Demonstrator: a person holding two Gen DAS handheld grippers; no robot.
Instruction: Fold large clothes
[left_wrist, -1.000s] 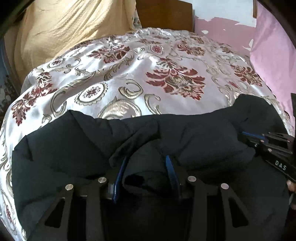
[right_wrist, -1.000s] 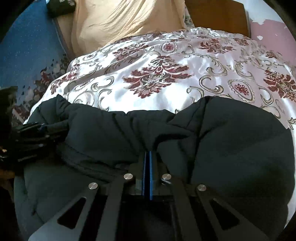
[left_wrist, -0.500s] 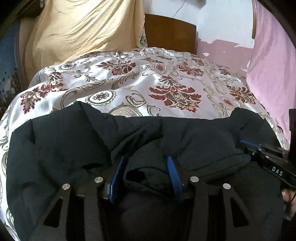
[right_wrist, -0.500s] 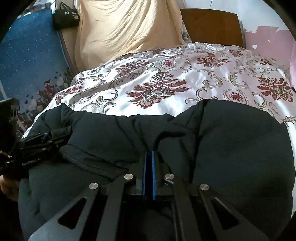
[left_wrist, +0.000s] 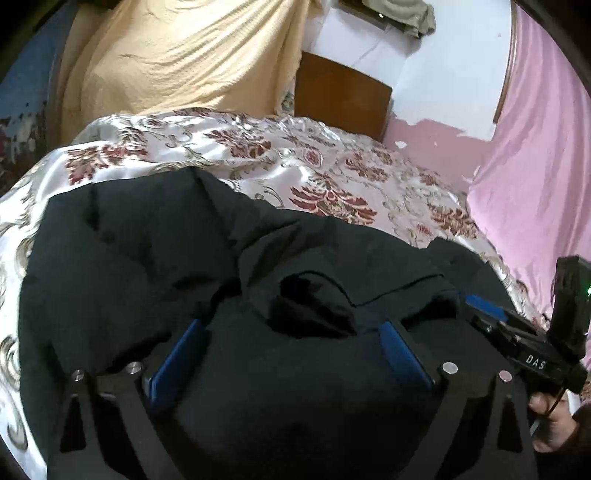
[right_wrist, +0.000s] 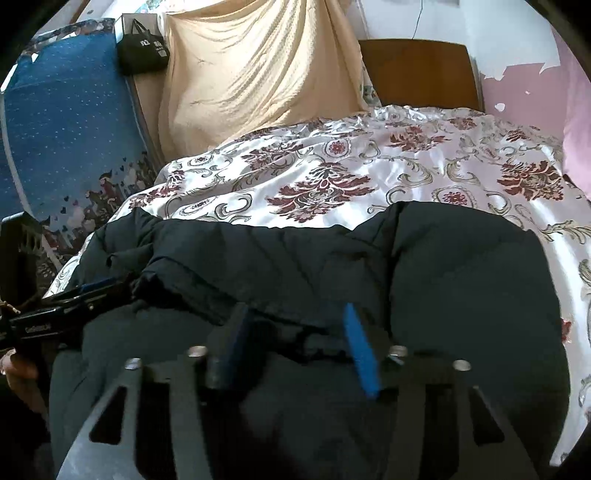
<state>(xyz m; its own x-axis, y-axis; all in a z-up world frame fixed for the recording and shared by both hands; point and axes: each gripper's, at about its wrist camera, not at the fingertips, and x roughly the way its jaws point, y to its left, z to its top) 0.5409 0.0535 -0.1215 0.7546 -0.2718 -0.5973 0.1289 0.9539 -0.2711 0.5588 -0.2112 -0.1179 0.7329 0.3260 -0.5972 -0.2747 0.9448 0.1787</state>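
Observation:
A large dark puffy jacket (left_wrist: 140, 258) lies bunched on the near part of the bed, in the right wrist view (right_wrist: 461, 280) too. My left gripper (left_wrist: 291, 332) hovers over its folded middle. Its jaws are opening wide and the blue pads (left_wrist: 181, 354) stand clear of the cloth bulging between them. My right gripper (right_wrist: 297, 332) is also opening, over a seam edge of the jacket, pads apart and not pressing. Each gripper shows in the other's view: the right gripper (left_wrist: 480, 304) at the jacket's right end, the left gripper (right_wrist: 107, 286) at its left end.
The floral satin bedcover (left_wrist: 295, 155) (right_wrist: 369, 166) stretches beyond the jacket. A yellow cloth (right_wrist: 258, 74) and a wooden headboard (right_wrist: 417, 74) stand at the far end. A pink curtain (left_wrist: 535, 166) hangs right, a blue patterned panel (right_wrist: 66, 129) and a black bag (right_wrist: 142, 51) left.
Both grippers have let go of the jacket fabric and opened. Both have drawn back and tilted up, so more of the wall shows. The folded layer now rests on the jacket.

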